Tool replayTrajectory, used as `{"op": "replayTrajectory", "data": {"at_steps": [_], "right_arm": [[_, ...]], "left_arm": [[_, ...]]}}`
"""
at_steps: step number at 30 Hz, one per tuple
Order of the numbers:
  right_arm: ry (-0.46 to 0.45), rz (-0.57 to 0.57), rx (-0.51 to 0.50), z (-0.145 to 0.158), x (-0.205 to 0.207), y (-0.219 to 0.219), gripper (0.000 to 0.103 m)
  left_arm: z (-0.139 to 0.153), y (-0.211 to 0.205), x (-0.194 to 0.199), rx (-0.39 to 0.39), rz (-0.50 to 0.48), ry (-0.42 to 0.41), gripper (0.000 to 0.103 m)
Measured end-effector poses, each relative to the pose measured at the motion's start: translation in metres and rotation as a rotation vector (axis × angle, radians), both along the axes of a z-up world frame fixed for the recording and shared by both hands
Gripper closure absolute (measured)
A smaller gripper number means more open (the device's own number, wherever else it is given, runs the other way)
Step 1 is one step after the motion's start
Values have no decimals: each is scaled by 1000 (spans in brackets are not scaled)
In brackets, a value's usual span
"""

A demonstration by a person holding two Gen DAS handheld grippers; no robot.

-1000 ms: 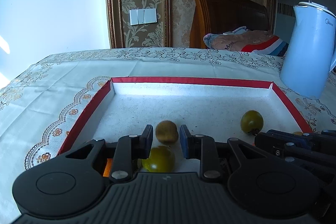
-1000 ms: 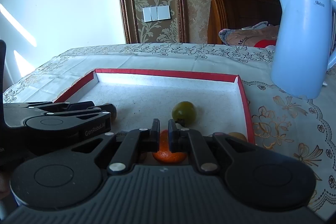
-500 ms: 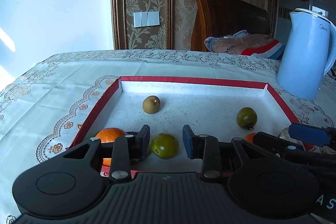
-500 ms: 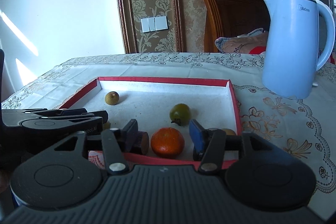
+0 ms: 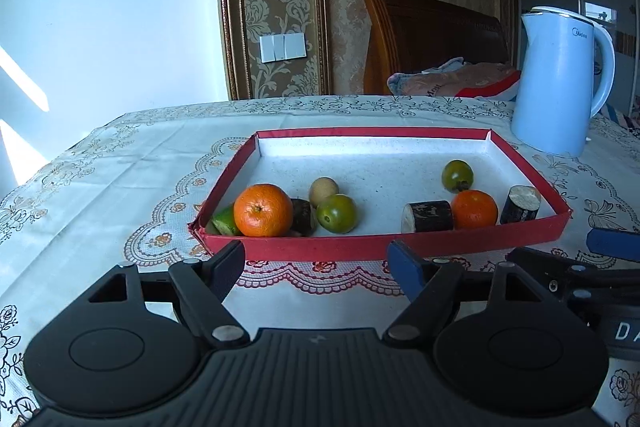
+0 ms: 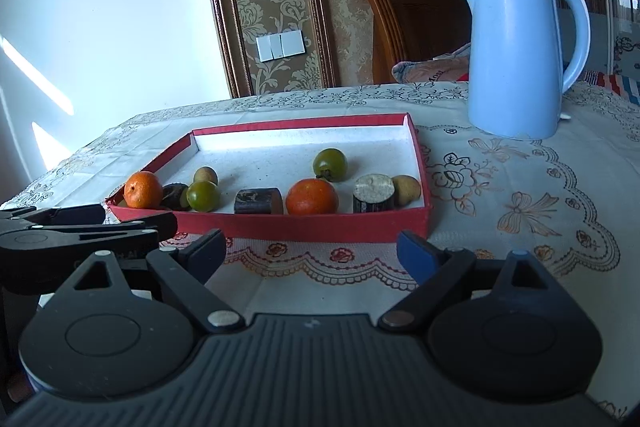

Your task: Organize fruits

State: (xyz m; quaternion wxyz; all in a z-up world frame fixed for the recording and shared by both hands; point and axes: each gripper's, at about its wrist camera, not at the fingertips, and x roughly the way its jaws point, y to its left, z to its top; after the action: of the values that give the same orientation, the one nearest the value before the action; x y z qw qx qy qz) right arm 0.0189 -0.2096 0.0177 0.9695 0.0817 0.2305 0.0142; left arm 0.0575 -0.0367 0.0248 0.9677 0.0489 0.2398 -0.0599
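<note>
The fruit all sits in the red tray (image 5: 384, 249), in 2 loose groups along its near wall. At the tray's 7 o'clock corner, in the left wrist view: a big orange (image 5: 263, 210) touching a green wedge (image 5: 224, 221) on one side and a dark stubby piece (image 5: 303, 217) on the other, then a green round fruit (image 5: 337, 213) with a small tan fruit (image 5: 323, 189) just behind it. Over at 5 o'clock: a dark cut log piece (image 5: 427, 217) lying on its side, a second orange (image 5: 475, 209) touching it, another log piece (image 5: 520, 205) standing in the corner, and a lone green fruit (image 5: 457, 175) behind. The right wrist view adds a tan fruit (image 6: 407, 189) tucked against the right wall.

Both tongs are out of the tray, near its front wall. The left gripper (image 5: 320, 267) has its jaws opening, nothing between them; the right gripper (image 6: 311, 253) likewise, jaws opening and empty, hovering above the lace tablecloth (image 5: 120, 187). At 2 o'clock beyond the tray stands the blue kettle (image 6: 516, 59), well apart.

The risks look small but real: round fruit sits loose on a flat floor, so a knock on the low front wall could send it rolling. The 2 grippers are close side by side; a careless swing could clash them.
</note>
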Motion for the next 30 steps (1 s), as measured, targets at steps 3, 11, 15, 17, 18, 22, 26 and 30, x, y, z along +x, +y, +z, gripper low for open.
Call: {"op": "replayTrajectory", "data": {"at_steps": [3,11,15,17,18,22,26,30], "right_arm": [[3,-6,2,-2,-2,0,11],[24,-13,2,-7,-1,2,11],[39,-20,7,-10,1,2,11],[44,-25,6,-11,1,2,10],[50,-29,2,-11,2,2,8],[94,-51,-39,-12,8,6,4],[131,-74,-79,-13,13,11,2],[121,-75,-75,-12,12,12,1]], "left_arm": [[2,4,-8,13,32,-41,10],[1,8,-12,18,44,-44,8],[1,9,-11,17,55,-39,8],[0,10,-10,17,57,-34,8],[-1,10,-9,15,58,-29,8],[-4,11,-7,0,49,-2,8],[-6,10,-6,-3,40,15,8],[-9,9,-6,-4,42,26,8]]}}
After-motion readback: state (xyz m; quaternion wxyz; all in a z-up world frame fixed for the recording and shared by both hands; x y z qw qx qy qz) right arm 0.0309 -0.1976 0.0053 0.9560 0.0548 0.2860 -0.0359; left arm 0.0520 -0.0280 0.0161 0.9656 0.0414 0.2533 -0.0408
